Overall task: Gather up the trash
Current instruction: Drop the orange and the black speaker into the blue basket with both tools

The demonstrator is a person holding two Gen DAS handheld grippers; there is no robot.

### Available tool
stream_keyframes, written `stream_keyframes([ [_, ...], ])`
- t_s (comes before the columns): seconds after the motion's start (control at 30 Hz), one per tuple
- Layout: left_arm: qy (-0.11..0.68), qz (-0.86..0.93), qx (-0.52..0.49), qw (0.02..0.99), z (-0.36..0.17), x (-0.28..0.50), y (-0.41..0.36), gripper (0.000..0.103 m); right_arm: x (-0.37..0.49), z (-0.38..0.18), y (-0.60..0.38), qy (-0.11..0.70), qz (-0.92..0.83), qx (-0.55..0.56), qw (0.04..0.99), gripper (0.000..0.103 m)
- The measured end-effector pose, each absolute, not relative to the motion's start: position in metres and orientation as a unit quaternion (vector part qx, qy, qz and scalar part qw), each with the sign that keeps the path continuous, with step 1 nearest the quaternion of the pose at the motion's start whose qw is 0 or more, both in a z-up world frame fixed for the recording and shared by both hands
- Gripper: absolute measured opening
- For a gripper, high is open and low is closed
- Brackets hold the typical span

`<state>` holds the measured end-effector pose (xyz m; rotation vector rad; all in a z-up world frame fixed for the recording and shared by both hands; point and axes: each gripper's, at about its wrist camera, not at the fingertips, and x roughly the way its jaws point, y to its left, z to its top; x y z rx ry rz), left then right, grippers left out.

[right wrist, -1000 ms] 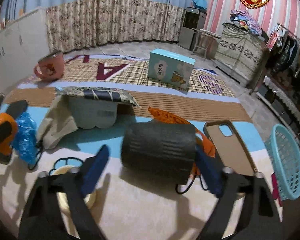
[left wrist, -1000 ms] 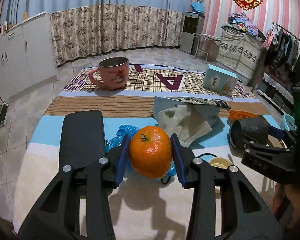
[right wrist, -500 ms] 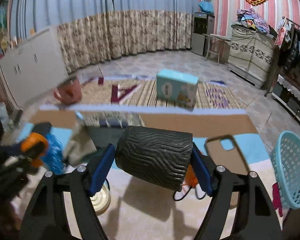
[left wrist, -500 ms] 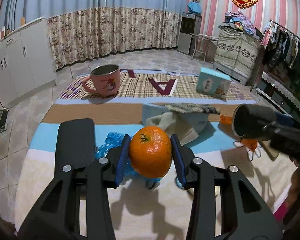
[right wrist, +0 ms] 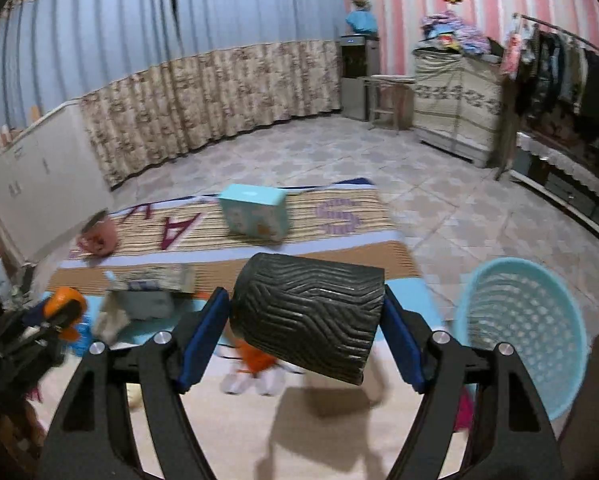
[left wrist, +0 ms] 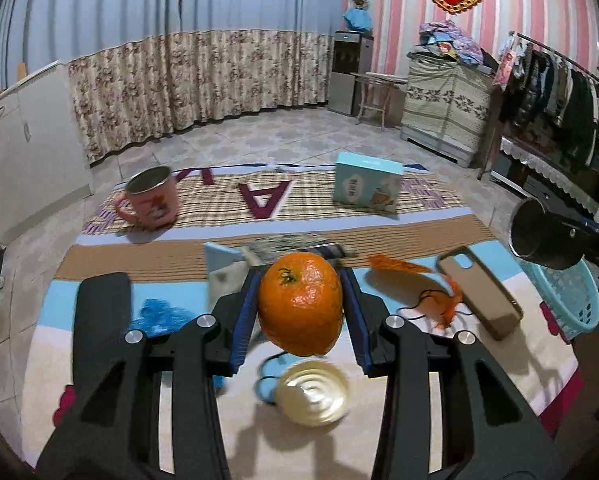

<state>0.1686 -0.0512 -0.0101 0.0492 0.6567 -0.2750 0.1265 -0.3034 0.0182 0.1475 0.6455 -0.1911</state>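
Note:
My left gripper (left wrist: 299,312) is shut on an orange (left wrist: 300,303) and holds it above the table. My right gripper (right wrist: 304,334) is shut on a black ridged cup (right wrist: 307,316), lying sideways between the pads, raised over the table's right end. The cup also shows at the right of the left wrist view (left wrist: 539,236). A light blue basket (right wrist: 527,328) stands just right of the table; it also shows in the left wrist view (left wrist: 563,296). A tin lid (left wrist: 313,392) lies below the orange.
On the striped cloth lie an orange wrapper (left wrist: 415,280), a phone case (left wrist: 479,292), a blue plastic scrap (left wrist: 159,314), a black slab (left wrist: 101,320), a tissue pack (left wrist: 259,256), a pink mug (left wrist: 151,200) and a teal box (left wrist: 365,186).
Both grippers have lifted well above the table with their objects. The right gripper has swung right towards the basket; the left has moved right over the tin lid.

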Motion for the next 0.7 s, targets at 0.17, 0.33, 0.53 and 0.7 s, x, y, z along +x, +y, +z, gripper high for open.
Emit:
stream_keyframes([
  [0.17,0.323,-0.158,0.031,0.933,-0.007,0.169,-0.093,0.040,0.111,0.013,-0.351,0.316,-0.132,0.072,0.937,0.074],
  [0.33,0.321,-0.185,0.036,0.928,-0.001,0.168,-0.138,0.040,0.094,0.017,-0.397,0.305,-0.162,0.072,0.936,0.074],
  [0.53,0.317,-0.224,0.046,0.920,0.002,0.161,-0.199,0.040,0.074,0.015,-0.445,0.297,-0.178,0.075,0.935,0.074],
  [0.7,0.320,-0.260,0.053,0.910,-0.003,0.153,-0.252,0.040,0.057,0.007,-0.476,0.297,-0.192,0.081,0.932,0.074],
])
